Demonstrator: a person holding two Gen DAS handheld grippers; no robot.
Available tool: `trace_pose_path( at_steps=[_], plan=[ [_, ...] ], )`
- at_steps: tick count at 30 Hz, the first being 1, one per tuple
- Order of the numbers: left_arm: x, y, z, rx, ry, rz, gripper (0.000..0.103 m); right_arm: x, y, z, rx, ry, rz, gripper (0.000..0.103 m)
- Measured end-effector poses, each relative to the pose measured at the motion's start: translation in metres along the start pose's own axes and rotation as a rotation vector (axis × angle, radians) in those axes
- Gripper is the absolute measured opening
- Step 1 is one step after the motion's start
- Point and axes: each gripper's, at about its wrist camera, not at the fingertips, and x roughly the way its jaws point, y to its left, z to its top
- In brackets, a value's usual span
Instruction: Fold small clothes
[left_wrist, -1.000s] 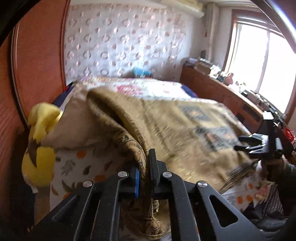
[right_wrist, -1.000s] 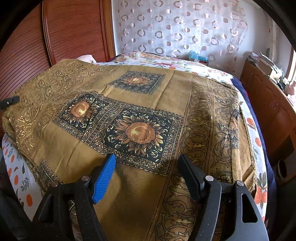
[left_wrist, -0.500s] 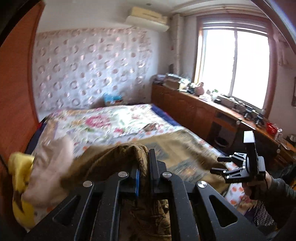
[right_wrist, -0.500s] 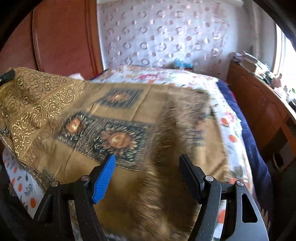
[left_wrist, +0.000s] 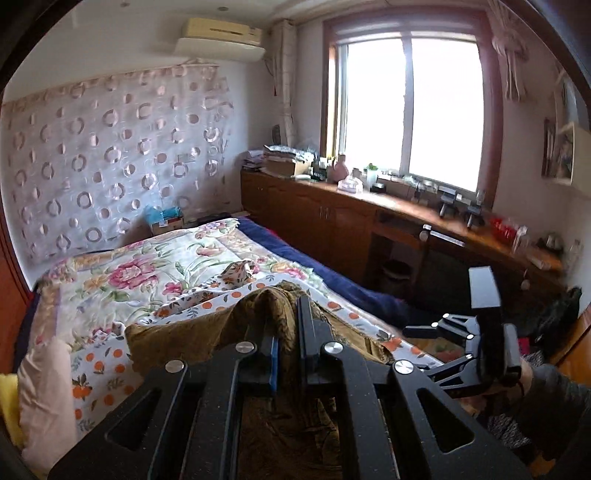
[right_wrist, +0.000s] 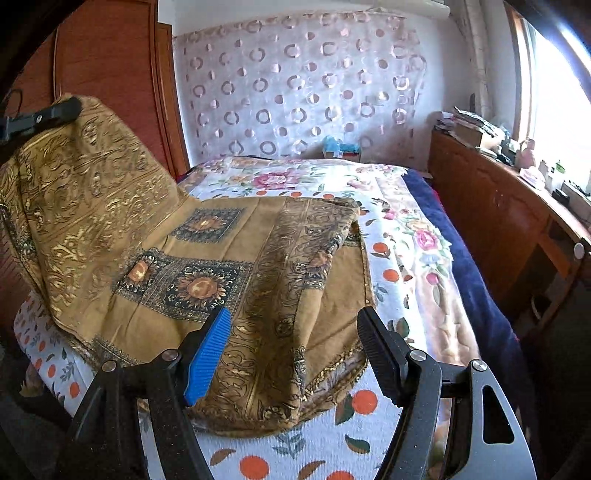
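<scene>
A golden-brown patterned cloth (right_wrist: 207, 266) with dark sunflower panels lies partly folded on the bed. My left gripper (left_wrist: 288, 347) is shut on one edge of the cloth (left_wrist: 266, 306) and holds it raised; in the right wrist view it shows at upper left (right_wrist: 55, 112), lifting the cloth's left side. My right gripper (right_wrist: 295, 354) is open and empty, low over the cloth's near right part. It also shows in the left wrist view (left_wrist: 417, 343) at right, open.
The bed (right_wrist: 399, 295) has a floral quilt and an orange-print sheet. A pink pillow (left_wrist: 40, 391) and a yellow one lie at its left. A wooden cabinet (left_wrist: 332, 221) with clutter runs along the window side. A wooden headboard (right_wrist: 110, 92) stands left.
My left gripper has lifted the cloth's edge high and swung rightward, so the cloth's far part has folded toward me. My right gripper has stayed open and risen slightly.
</scene>
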Motion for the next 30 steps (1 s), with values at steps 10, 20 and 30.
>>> trace_pose_path(
  at_steps=[10,20,30],
  plan=[
    [0.000,-0.002,-0.021,-0.019,0.019,-0.028,0.062,0.002,-0.005,0.005,0.009,0.009,0.011,0.073],
    [-0.019,0.030,-0.069,-0.092,0.033,0.098,0.070,0.016,0.004,0.010,-0.018,0.028,0.048,0.073],
    [-0.022,0.056,-0.108,-0.151,0.086,0.160,0.070,0.059,0.015,0.007,-0.132,0.141,0.097,0.042]
  ],
)
